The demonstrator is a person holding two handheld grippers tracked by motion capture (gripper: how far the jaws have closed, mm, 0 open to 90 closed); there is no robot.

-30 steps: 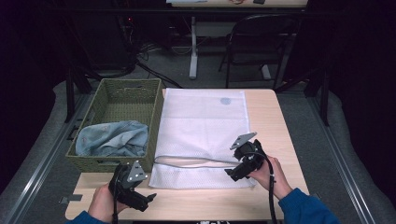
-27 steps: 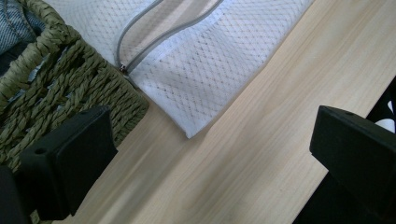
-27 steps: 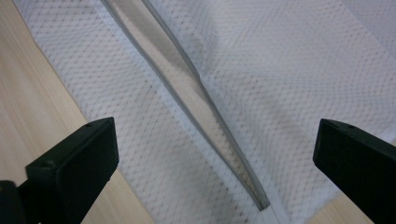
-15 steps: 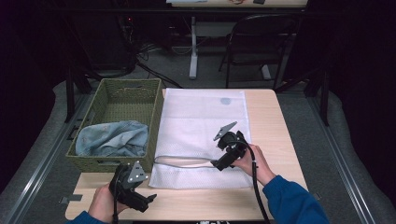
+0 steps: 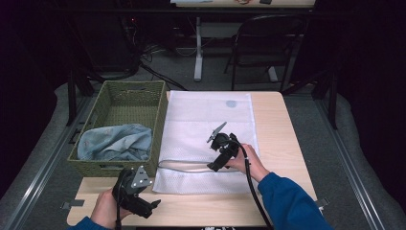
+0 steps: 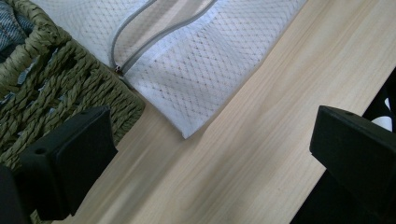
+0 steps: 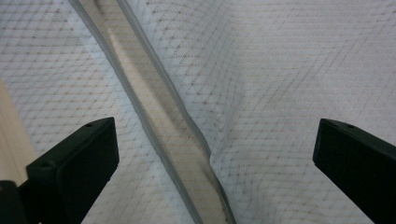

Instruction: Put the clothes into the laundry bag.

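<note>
High view: mesh bag (image 5: 206, 139) zipper partly open near worktop's front edge, right tool (image 5: 214, 166) spread above it, cloth (image 5: 115, 142) still in basket (image 5: 107, 167), left tool (image 5: 155, 204) spread, idle.

Table: a light wooden top (image 5: 282, 139) was seen, with dark floor around it.
Mesh bag: a white mesh bag (image 5: 206, 120) was laid flat along the middle of the table, its near end opened along a grey zip line.
Right gripper: the right gripper (image 5: 214, 165) was held over the near part of the bag, just beside the zip opening; the jaw gap could not be made out.
Left gripper: the left gripper (image 5: 154, 205) was held at the near left edge of the table, apart from the bag.
Basket: a green woven basket (image 5: 136, 91) was placed touching the bag's left side.
Cloth: a crumpled blue cloth (image 5: 115, 143) was lying in the basket's near half.
</note>
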